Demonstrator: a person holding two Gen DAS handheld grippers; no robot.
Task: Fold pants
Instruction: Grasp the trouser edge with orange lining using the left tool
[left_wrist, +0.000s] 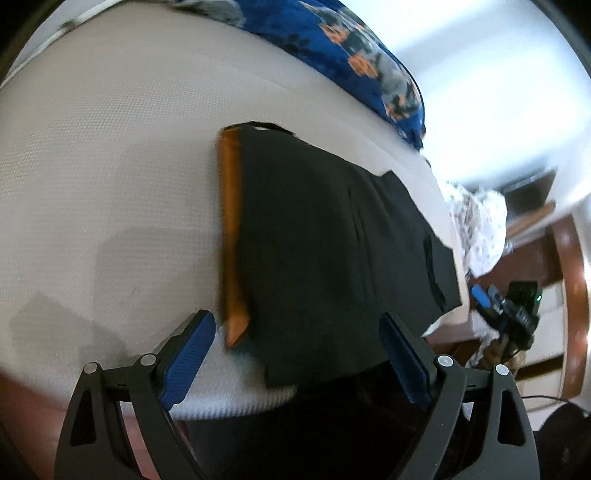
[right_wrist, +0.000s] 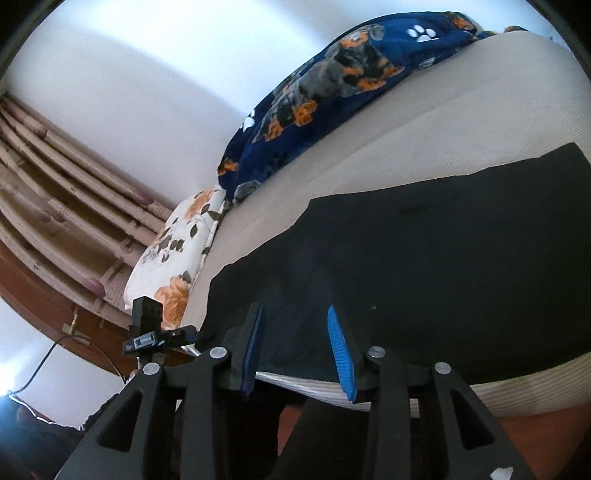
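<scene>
From my right gripper I see its blue fingers parted, nothing between them, above the near edge of the black pants on the bed. A blue blanket lies far, a floral pillow left.

blue floral blanket | floral pillow | curtain | mattress

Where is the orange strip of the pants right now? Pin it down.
In the left wrist view the orange strip runs along the left edge of the black pants on the beige mattress, ending just beyond the left gripper.
</scene>
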